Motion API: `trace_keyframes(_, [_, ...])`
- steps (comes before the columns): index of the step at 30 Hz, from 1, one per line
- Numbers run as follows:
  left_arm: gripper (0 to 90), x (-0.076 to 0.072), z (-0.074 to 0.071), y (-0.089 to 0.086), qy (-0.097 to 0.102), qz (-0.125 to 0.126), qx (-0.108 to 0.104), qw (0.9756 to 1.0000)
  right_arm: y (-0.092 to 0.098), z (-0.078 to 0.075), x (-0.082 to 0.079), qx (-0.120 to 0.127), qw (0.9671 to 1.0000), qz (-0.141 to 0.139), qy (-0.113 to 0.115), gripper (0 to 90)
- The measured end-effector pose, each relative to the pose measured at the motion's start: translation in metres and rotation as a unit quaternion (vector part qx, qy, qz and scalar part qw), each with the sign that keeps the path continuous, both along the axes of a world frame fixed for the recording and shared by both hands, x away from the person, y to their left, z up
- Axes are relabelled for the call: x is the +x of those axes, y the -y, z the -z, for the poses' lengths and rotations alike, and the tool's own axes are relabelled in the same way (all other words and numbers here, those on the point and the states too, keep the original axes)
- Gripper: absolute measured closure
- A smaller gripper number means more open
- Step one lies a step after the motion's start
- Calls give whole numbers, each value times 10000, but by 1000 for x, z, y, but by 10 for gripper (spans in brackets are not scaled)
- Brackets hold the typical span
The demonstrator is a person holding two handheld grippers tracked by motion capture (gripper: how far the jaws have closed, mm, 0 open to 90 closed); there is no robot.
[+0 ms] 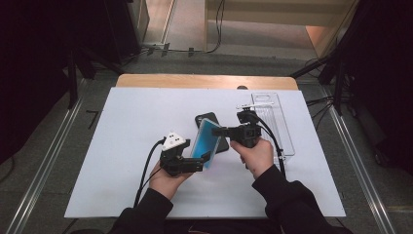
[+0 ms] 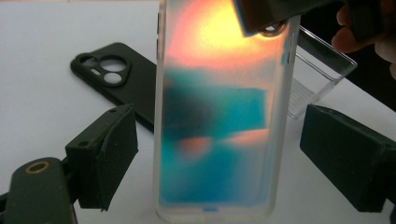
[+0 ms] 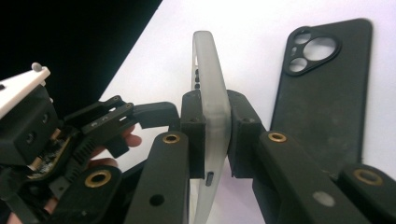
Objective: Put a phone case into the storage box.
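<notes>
At table centre I pinch the frosted translucent phone case [image 3: 211, 116] in my right gripper [image 3: 215, 135], steadying it upright, the matte black phone case [image 1: 210, 127] at twelve o'clock, while my left gripper [image 2: 219, 158] stands spread around it.

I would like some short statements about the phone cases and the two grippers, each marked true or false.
1. The right gripper is shut on the frosted translucent phone case. True.
2. The left gripper also clamps that case. False: its jaws stand apart on either side of the case, with gaps to both.
3. The black phone case with camera cut-outs lies flat on the white table sheet. True.
4. The clear plastic tray lies at the left edge of the table. False: it lies at the right side, beyond the right gripper.
5. The frosted case lies flat on the table. False: it is held tilted above it.
</notes>
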State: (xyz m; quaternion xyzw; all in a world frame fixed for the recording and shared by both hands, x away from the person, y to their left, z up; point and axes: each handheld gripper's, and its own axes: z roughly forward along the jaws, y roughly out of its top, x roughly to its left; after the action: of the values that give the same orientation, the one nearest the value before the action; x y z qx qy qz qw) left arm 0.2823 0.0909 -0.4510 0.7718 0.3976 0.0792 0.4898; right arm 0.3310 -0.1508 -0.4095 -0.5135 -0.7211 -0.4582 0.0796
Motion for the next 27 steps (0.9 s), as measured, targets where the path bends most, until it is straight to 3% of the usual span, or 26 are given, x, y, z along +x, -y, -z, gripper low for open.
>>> trace_keyframes(11, [156,2,-16,-3,-333,548,227,9977,2,-5,-6,-400,9979,-235,448,770])
trace_keyframes(15, [187,3,-17,-5,-420,677,556,9953,4,-7,-7,-440,9968,-409,535,770])
trace_keyframes(17, [187,4,-19,-5,-488,709,565,9947,5,-7,-8,-497,9956,-510,602,770])
trace_keyframes(20, [188,7,-22,-7,-645,915,543,9922,6,-8,-10,-593,9928,-706,760,770])
trace_keyframes(23, [222,10,-23,-9,-745,1144,660,9884,7,-9,-12,-721,9888,-935,908,770])
trace_keyframes(27, [228,13,-27,-12,-768,1176,602,9883,8,-10,-16,-742,9847,-1158,1073,770])
